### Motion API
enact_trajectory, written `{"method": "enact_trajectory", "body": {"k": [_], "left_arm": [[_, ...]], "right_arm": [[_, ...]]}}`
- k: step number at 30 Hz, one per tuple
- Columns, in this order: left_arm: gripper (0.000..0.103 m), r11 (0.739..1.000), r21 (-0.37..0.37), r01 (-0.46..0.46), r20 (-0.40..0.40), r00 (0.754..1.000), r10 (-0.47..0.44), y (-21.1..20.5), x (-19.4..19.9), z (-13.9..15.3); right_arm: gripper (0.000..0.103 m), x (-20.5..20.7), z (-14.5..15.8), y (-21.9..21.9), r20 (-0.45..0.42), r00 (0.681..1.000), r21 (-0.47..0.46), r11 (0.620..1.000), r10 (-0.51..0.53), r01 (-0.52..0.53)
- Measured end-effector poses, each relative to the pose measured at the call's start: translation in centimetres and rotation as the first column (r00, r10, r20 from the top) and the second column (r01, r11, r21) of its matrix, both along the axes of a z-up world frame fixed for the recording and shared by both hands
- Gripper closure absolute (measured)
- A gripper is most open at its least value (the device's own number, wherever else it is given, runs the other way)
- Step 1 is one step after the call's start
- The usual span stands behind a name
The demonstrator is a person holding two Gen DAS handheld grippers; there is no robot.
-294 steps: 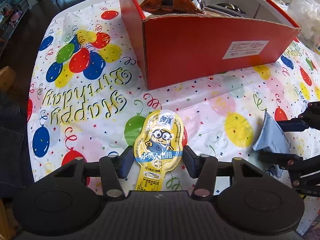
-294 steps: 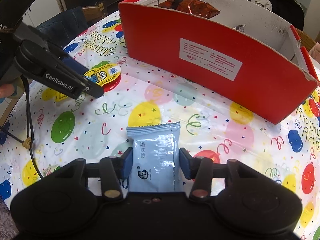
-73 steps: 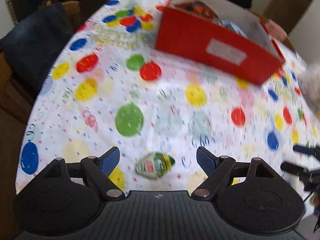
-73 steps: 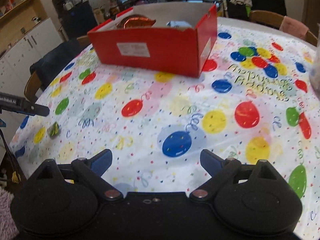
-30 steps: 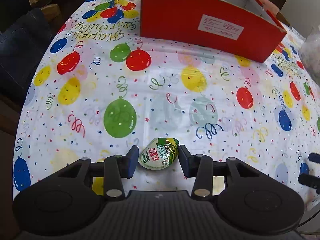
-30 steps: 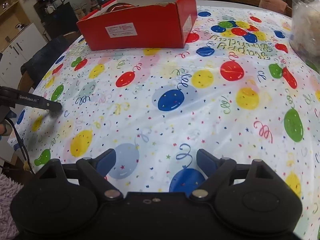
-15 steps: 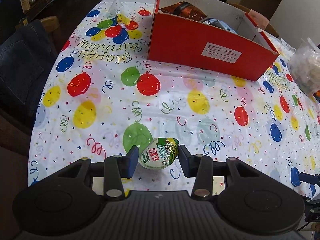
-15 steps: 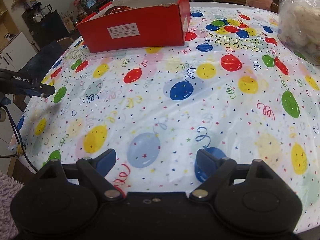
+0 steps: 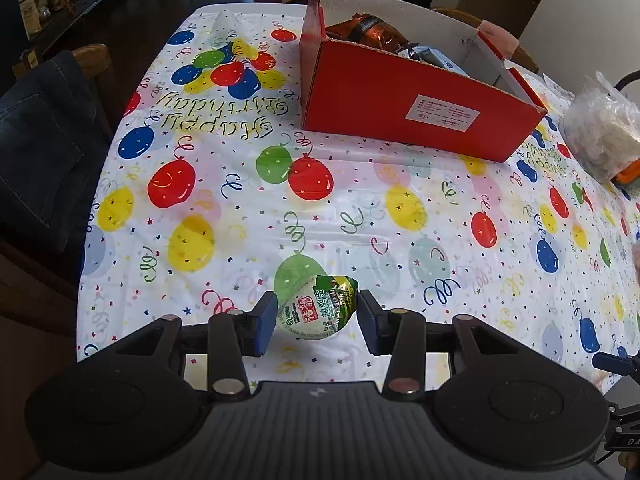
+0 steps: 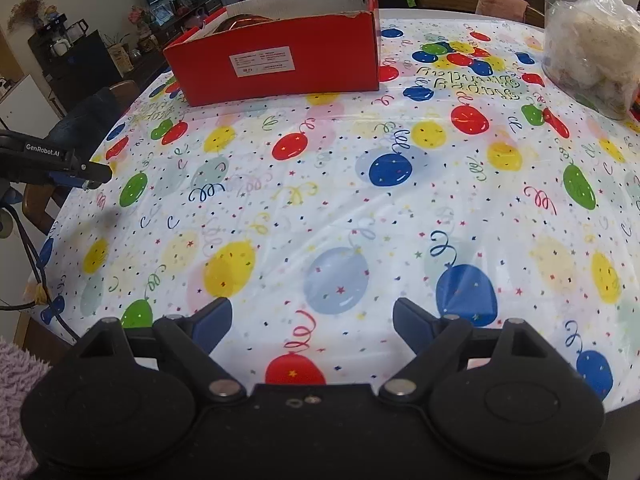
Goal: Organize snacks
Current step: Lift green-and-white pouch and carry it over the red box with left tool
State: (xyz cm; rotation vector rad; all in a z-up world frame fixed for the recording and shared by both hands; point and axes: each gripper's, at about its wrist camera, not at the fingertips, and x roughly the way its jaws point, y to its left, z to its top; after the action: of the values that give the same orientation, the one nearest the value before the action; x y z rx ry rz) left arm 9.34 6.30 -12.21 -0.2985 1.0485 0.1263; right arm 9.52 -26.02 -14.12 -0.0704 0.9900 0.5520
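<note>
My left gripper point(image 9: 316, 322) is shut on a small green and white egg-shaped snack packet point(image 9: 317, 307) and holds it above the near part of the balloon tablecloth. The red cardboard box point(image 9: 404, 110) stands at the far side; a brown snack bag point(image 9: 368, 34) and a light blue packet point(image 9: 438, 58) lie inside. My right gripper point(image 10: 312, 322) is open and empty above the cloth. The box also shows in the right wrist view point(image 10: 280, 66), and the left gripper's tip point(image 10: 86, 172) shows at the left edge.
A clear plastic bag of pale stuff point(image 10: 592, 44) sits at the table's far right, also in the left wrist view point(image 9: 600, 128). A chair with dark jeans point(image 9: 36, 140) stands at the left edge. The table edge point(image 10: 52, 312) runs close on the left.
My left gripper has lifted a little higher with the egg-shaped packet. My right gripper has drawn back slightly and stays open.
</note>
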Motion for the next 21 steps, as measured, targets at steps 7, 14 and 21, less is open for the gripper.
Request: {"method": "enact_trajectory", "body": {"k": [7,14,21], "left_arm": [[0.061,1.000,-0.004,-0.007,0.018,1.000,0.007,2.1,-1.2,0.2],[0.061,0.998,-0.009,-0.065,0.020,0.998,0.065,5.0,-3.1,0.0],[0.061,0.993,-0.024,-0.115,0.041,0.992,0.116,7.5,-4.6,0.9]], "right_arm": [[0.015,-1.0,0.2,2.1,0.004,1.000,-0.015,1.000,0.021,-0.021],[0.015,-1.3,0.7,5.0,0.018,0.997,-0.032,0.997,0.076,-0.076],[0.015,-0.5,2.1,7.2,0.061,0.993,-0.043,0.994,0.103,-0.100]]}}
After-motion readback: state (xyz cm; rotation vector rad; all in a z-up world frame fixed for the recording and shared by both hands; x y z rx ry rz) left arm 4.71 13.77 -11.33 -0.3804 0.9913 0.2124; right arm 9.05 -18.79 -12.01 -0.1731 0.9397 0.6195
